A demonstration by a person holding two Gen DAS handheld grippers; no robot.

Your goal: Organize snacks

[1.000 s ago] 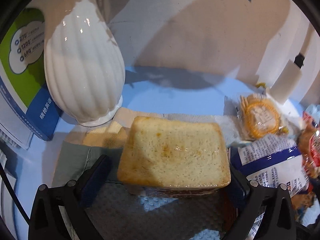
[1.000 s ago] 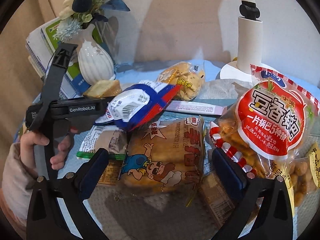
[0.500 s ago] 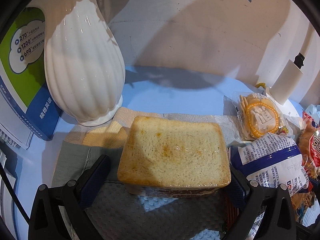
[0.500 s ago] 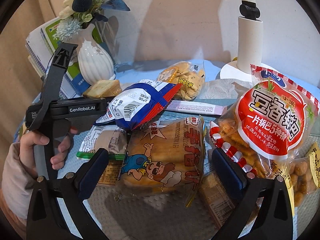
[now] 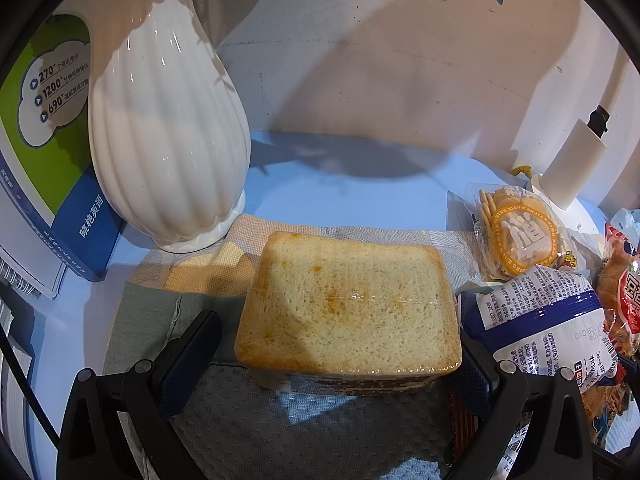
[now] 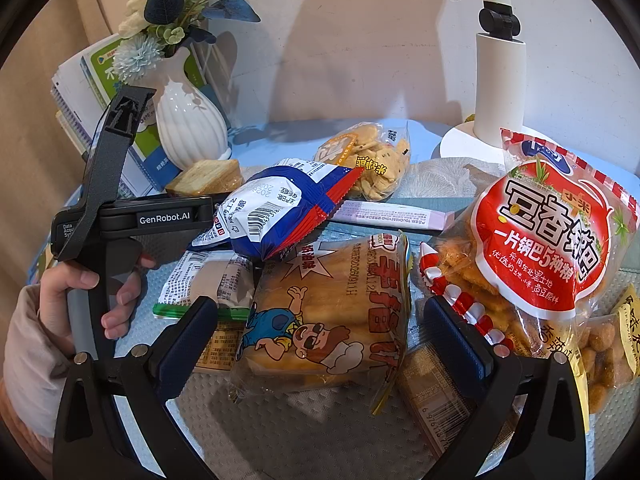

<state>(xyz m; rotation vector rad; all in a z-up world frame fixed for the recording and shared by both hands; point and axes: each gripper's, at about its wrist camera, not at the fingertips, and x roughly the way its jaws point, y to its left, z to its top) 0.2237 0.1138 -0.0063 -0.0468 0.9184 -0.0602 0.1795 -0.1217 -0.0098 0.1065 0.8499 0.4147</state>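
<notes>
The left gripper (image 5: 340, 340) stood released around the film-wrapped toast slice (image 5: 348, 304); closing squarely, gently was advisable. The right gripper (image 6: 320, 336) straddled the cartoon snack bag (image 6: 324, 312), released.

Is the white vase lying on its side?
No, the white vase stands upright on its base, just behind the wrapped bread.

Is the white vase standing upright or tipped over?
Upright: the white vase stands on its base by the wrapped bread, flowers rising from its neck.
</notes>
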